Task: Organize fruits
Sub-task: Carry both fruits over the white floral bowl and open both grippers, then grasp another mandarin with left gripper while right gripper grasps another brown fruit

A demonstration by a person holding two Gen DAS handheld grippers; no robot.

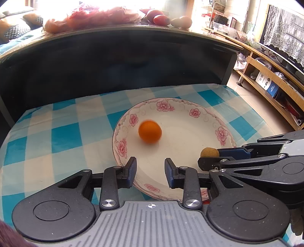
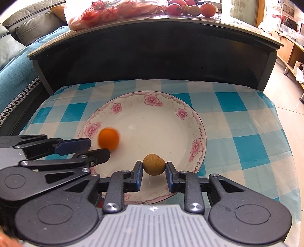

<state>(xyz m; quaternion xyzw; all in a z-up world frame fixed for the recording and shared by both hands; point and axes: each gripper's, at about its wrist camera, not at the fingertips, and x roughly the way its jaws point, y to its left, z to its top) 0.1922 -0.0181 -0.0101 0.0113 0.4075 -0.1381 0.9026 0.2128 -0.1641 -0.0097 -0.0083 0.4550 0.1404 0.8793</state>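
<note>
1. Checked cloth (image 2: 237, 117), blue and white: it covers the low surface I work over. It bears the plate and nothing else that I can see.

2. Plate (image 2: 150, 121), white with pink flowers on the rim: it sits mid-cloth and serves as my collecting dish. I judge the task under way, not near its end.

3. Dark table (image 2: 152, 41) behind: its top carries a red net bag (image 2: 114, 9) and several loose fruits (image 2: 190, 8) at the far edge. I count these as the remaining stock, though glare washes them out and I cannot number or identify them.

4. Left gripper (image 1: 150, 169): its jaws stand a little apart over the near rim of the plate, with nothing between them.

5. Right gripper (image 2: 153, 171): it pinches the brown fruit between its pads, low over the near part of the plate. I cannot tell whether the fruit touches the dish.

6. Orange fruit (image 2: 108, 139): it lies inside the plate toward the left side, free of both tools. It is smeared in both views, so I take it to be rolling; one item delivered.

7. Brown fruit (image 2: 153, 165), small, rough-skinned: it is not yet set down, second item pending. What kind it is I cannot make out.

8. Hidden: the plate's nearest edge sits behind the tool bodies; the dark space under the table shows nothing.
</note>
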